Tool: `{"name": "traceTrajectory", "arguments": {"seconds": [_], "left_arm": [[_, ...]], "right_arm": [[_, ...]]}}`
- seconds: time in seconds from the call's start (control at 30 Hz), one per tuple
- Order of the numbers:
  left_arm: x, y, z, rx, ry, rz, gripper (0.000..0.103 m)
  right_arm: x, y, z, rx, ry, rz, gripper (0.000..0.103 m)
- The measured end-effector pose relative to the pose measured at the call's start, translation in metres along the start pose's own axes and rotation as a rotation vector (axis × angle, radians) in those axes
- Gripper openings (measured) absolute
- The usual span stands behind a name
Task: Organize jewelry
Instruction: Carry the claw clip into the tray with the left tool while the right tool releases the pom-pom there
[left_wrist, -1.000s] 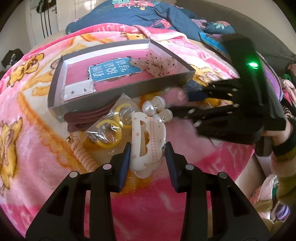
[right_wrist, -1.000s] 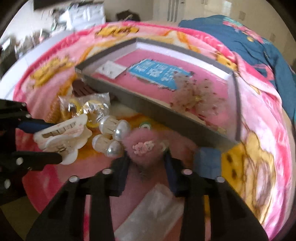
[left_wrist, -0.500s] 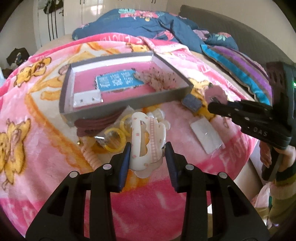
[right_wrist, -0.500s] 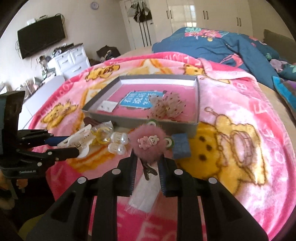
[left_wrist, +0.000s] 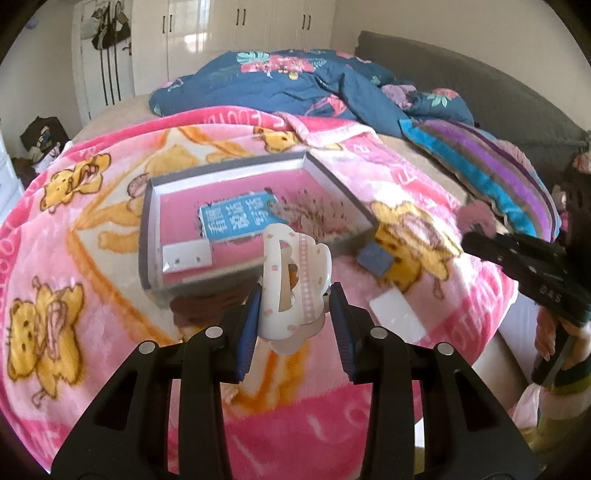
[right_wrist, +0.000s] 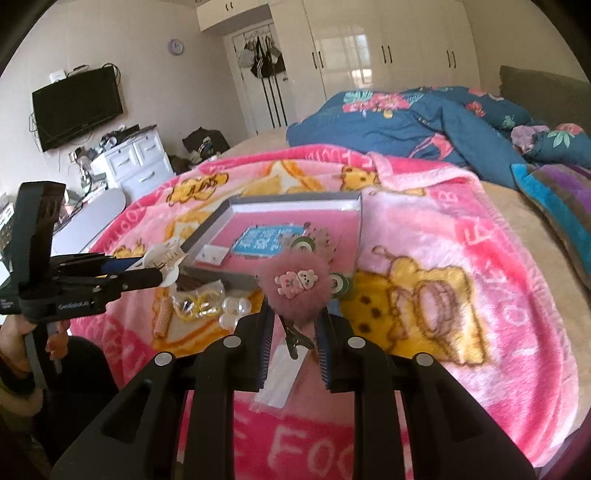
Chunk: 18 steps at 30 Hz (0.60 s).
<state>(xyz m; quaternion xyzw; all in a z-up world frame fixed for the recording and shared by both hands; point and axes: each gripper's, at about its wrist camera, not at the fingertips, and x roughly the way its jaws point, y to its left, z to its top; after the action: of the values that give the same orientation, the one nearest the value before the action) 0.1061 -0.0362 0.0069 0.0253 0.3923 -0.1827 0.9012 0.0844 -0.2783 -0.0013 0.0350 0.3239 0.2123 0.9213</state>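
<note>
My left gripper (left_wrist: 295, 295) is shut on a white claw hair clip (left_wrist: 295, 273) with pink dots, held upright above the pink blanket in front of the grey tray (left_wrist: 147, 229). My right gripper (right_wrist: 294, 314) is shut on a fluffy pink pompom clip (right_wrist: 295, 284) with a small cartoon charm, also off the blanket. In the right wrist view the left gripper (right_wrist: 162, 273) and the claw clip (right_wrist: 162, 254) hang at the tray's (right_wrist: 207, 229) left corner. The tray holds a blue card (left_wrist: 238, 218), a white earring card (left_wrist: 186, 254) and a speckled hair piece (left_wrist: 317, 210).
On the blanket before the tray lie a bag of yellow rings (right_wrist: 199, 302), pearl pieces (right_wrist: 236, 310), a coiled hair tie (right_wrist: 162, 321), dark red bands (left_wrist: 207, 302), a small blue-grey box (left_wrist: 376, 258) and a clear packet (left_wrist: 397, 314). A blue duvet (left_wrist: 295, 85) is bunched behind.
Both grippers have risen off the blanket with their clips. The right gripper has drawn back from the pile, to the right in the left wrist view, and rolled level.
</note>
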Motion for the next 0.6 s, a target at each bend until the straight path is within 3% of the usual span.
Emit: {"name": "traceTrajectory", "arguments": {"seconds": [0.6], "left_arm": [[-0.017,0.017,0.061,-0.007,-0.103,0.070,0.028]], "right_arm": [[-0.004,-0.005,0.039,0.004,-0.059,-0.022,0.020]]}}
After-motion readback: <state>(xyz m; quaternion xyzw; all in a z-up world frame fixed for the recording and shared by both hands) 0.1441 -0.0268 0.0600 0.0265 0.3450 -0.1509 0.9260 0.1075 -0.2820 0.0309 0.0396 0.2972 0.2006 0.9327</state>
